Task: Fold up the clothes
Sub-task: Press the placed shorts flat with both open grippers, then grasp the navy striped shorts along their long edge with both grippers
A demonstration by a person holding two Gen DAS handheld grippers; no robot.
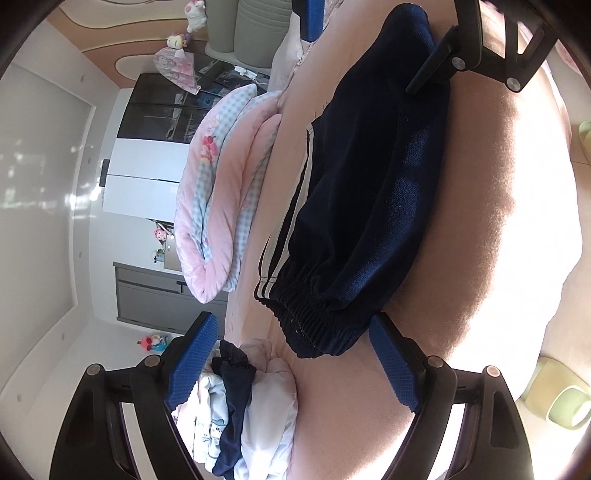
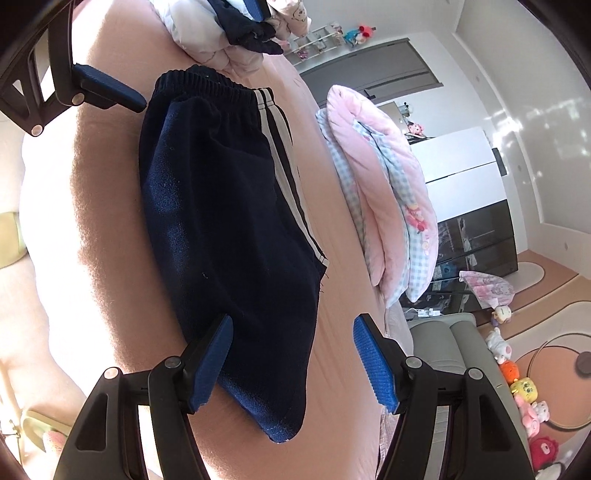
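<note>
Folded navy trousers (image 1: 362, 206) with white side stripes lie flat on the pink bed sheet (image 1: 498, 221). In the left wrist view, my left gripper (image 1: 293, 363) is open, its blue pads (image 1: 192, 363) on either side of the elastic waistband (image 1: 314, 325). My right gripper (image 1: 369, 40) shows at the top, at the trousers' far end. In the right wrist view, my right gripper (image 2: 293, 365) is open around the leg end of the trousers (image 2: 229, 221); one pad (image 2: 212, 363) overlaps the cloth edge. My left gripper (image 2: 199, 55) is open at the waistband.
A heap of unfolded clothes (image 1: 240, 406) (image 2: 221, 33) lies beyond the waistband. A folded pink and blue checked quilt (image 1: 221, 192) (image 2: 384, 192) lies along the bed's far side. Plush toys (image 2: 524, 398), a grey chair (image 2: 443, 339) and green slippers (image 1: 565, 406) are on the floor.
</note>
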